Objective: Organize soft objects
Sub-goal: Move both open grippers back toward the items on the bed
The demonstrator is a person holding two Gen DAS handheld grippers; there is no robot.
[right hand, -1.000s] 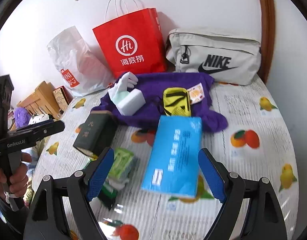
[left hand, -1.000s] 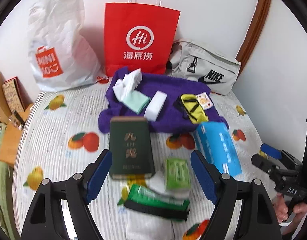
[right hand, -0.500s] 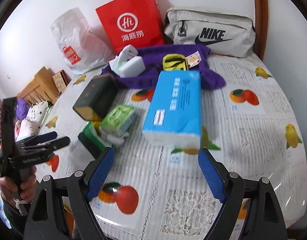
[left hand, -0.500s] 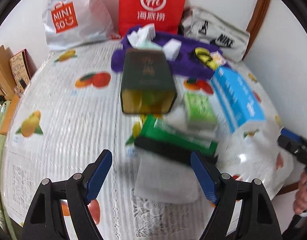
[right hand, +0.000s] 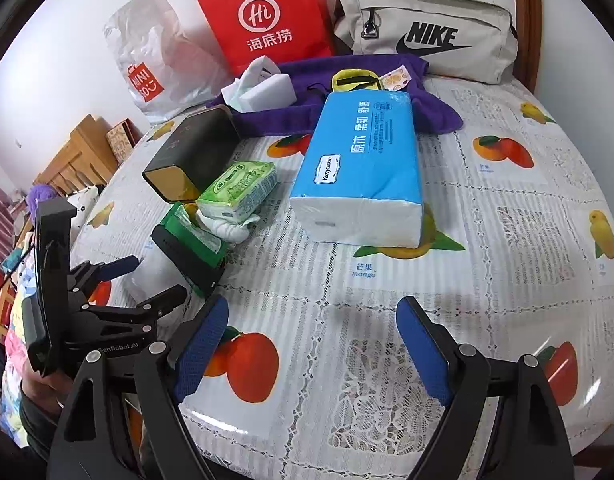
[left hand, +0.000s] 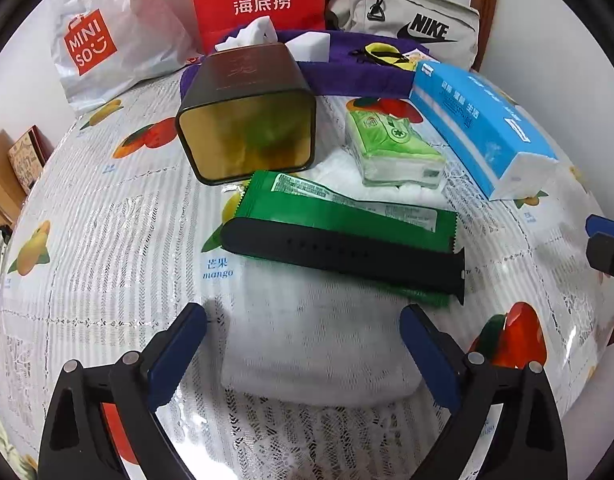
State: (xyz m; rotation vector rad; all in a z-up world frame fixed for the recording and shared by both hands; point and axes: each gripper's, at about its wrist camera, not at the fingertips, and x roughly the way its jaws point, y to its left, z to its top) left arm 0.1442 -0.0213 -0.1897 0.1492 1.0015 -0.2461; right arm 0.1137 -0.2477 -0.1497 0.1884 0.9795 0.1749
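Note:
My left gripper point(left hand: 303, 354) is open, its jaws on either side of a folded white cloth point(left hand: 319, 344) at the table's near edge. A green packet point(left hand: 347, 208) with a black strap point(left hand: 343, 252) on it lies on the cloth's far end. Behind them are a green tissue pack point(left hand: 391, 148), a blue tissue pack point(left hand: 483, 120) and a dark tin point(left hand: 247, 112) on its side. My right gripper point(right hand: 313, 344) is open and empty over bare tablecloth in front of the blue tissue pack point(right hand: 363, 172). The left gripper point(right hand: 143, 280) shows at the left of the right wrist view.
A purple towel point(right hand: 347, 96) at the back holds a white sponge point(right hand: 267, 92), white cloths and a yellow pouch point(right hand: 355, 80). Behind stand a red paper bag point(right hand: 267, 20), a white Miniso bag point(right hand: 147, 64) and a grey Nike bag point(right hand: 427, 32). Wooden furniture point(right hand: 75, 156) is left.
Both grippers pulled back and down toward the table's near edge. The left gripper now straddles the white cloth. Both stayed open.

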